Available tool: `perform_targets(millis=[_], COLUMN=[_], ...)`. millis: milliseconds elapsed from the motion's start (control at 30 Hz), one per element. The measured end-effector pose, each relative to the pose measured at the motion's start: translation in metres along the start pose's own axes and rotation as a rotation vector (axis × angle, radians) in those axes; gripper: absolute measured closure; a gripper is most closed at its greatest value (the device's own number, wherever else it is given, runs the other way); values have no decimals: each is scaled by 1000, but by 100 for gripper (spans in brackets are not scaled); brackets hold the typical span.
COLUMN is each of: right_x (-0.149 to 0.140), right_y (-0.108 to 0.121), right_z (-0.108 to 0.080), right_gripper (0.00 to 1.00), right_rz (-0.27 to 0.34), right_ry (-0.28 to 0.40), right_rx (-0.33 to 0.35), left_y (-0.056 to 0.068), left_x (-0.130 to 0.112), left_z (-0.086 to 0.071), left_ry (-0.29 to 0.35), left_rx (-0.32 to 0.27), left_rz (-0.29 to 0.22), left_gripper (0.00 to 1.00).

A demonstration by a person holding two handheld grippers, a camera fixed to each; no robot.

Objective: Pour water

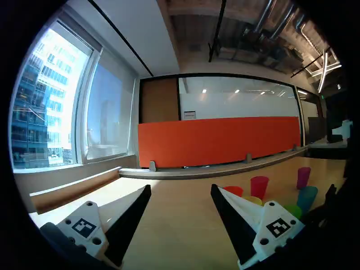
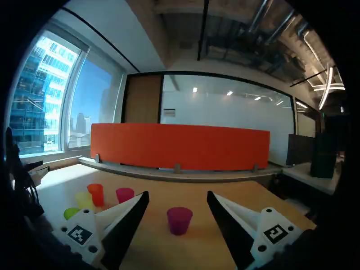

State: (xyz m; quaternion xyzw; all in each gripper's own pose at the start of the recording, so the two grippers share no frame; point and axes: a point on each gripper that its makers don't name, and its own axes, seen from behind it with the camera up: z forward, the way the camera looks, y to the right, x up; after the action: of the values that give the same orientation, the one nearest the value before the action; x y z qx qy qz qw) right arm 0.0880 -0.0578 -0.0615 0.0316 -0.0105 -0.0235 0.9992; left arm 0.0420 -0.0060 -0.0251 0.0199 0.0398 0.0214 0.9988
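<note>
In the right gripper view, my right gripper stands open over the wooden table. A purple cup stands upright just ahead, between the lines of its fingers and untouched. Further left are an orange cup, a yellow cup, a pink cup and a green cup. In the left gripper view, my left gripper is open over bare table with nothing between its fingers. To its right stand a red cup, an orange cup, a purple cup and a teal cup.
An orange partition screen runs along the table's far edge. Tall windows line the left wall, with a low wooden ledge beneath. A second desk with dark equipment lies to the right. A dark shape stands at the left edge.
</note>
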Motion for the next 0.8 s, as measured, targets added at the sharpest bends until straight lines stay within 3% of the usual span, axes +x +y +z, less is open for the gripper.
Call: perform_targets(millis=[467, 800], right_x=[1, 0], right_y=[1, 5], right_z=[0, 0], right_gripper=[0, 0], right_rz=[-5, -3], right_ry=[-12, -17], right_rx=[-6, -16], left_y=[1, 0], left_x=[-17, -24], left_z=[13, 15], left_ry=[-7, -15], left_rx=[-9, -9], left_rz=[-49, -43], left_gripper=[1, 1])
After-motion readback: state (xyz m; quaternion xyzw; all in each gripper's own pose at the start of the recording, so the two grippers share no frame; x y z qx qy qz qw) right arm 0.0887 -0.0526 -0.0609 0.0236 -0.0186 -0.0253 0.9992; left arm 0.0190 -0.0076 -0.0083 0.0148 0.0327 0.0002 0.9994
